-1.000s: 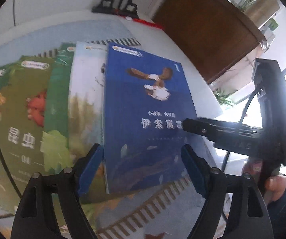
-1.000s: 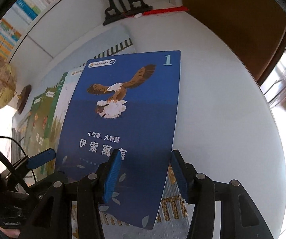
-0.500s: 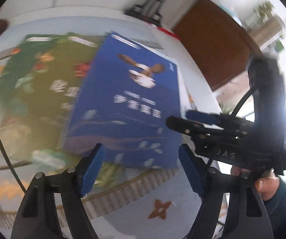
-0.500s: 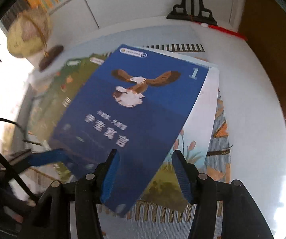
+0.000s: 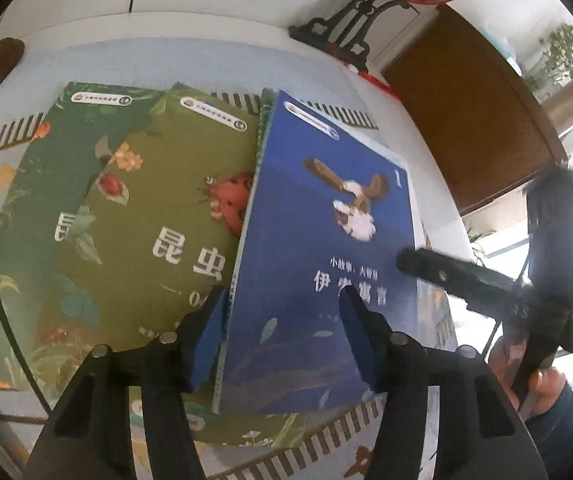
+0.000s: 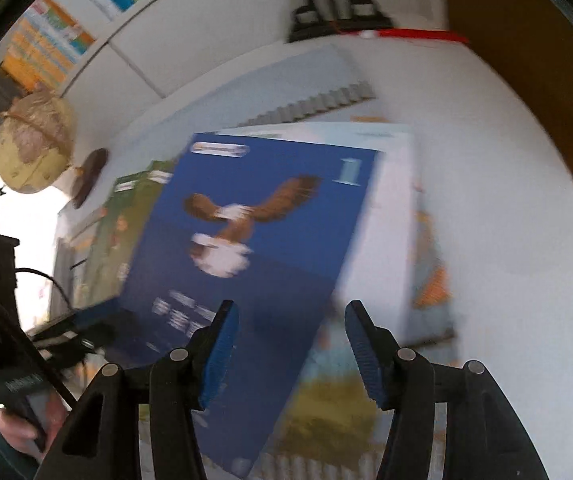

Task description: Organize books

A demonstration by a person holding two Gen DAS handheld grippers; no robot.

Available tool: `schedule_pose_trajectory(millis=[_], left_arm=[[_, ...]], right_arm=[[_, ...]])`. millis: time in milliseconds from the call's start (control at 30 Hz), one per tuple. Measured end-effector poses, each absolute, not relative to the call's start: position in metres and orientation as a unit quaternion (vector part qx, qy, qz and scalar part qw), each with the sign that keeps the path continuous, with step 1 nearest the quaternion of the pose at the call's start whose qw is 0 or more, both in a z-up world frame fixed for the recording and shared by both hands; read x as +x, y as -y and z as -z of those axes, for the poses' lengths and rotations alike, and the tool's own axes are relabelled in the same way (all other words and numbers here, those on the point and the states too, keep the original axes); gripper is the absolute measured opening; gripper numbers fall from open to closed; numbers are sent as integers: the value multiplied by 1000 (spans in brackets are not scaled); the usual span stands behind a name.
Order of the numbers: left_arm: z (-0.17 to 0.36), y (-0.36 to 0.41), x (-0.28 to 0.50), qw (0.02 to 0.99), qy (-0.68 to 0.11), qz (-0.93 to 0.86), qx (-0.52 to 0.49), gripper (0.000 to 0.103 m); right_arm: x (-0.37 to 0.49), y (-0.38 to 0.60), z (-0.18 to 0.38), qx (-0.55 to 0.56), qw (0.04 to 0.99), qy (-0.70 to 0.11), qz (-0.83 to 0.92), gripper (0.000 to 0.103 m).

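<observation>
A blue book with an eagle (image 5: 326, 240) lies on top of overlapping books on a patterned mat; it also shows in the right wrist view (image 6: 254, 264). Two green insect books (image 5: 138, 216) lie to its left. A pale book (image 6: 390, 248) lies under it on the right. My left gripper (image 5: 282, 336) is open, its blue pads straddling the blue book's near left edge. My right gripper (image 6: 290, 344) is open over the blue book's near right corner; it shows from the side in the left wrist view (image 5: 466, 276).
A black ornate stand (image 5: 346, 24) with a red basket stands at the table's back. A brown cabinet (image 5: 474, 120) is at the right. A globe (image 6: 34, 140) and a bookshelf (image 6: 46, 40) are at the far left.
The blue book has swung to lie further right over the pale book, uncovering the green books. Both grippers have shifted with it and stay open.
</observation>
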State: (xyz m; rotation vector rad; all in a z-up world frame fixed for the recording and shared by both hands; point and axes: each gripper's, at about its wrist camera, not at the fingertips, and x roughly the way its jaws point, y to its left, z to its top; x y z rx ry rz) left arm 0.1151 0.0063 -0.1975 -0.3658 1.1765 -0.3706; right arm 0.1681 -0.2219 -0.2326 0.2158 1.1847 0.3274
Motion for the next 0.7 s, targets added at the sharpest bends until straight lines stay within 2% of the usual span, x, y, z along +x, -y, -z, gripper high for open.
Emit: schedule_pose_trajectory(millis=[233,567,700], left_arm=[[202,-31,62,789,-548,164,-225,50],[207,-26,52,790,-547,159,-227,50],[207,-13,57,799,-545,157,-201,50]], right_arm=[[161,195,234,57,815,-544,-195,58],[64,243,252,135,764,-592,-219,56],[61,242,252,149,775,-566,-239,36]])
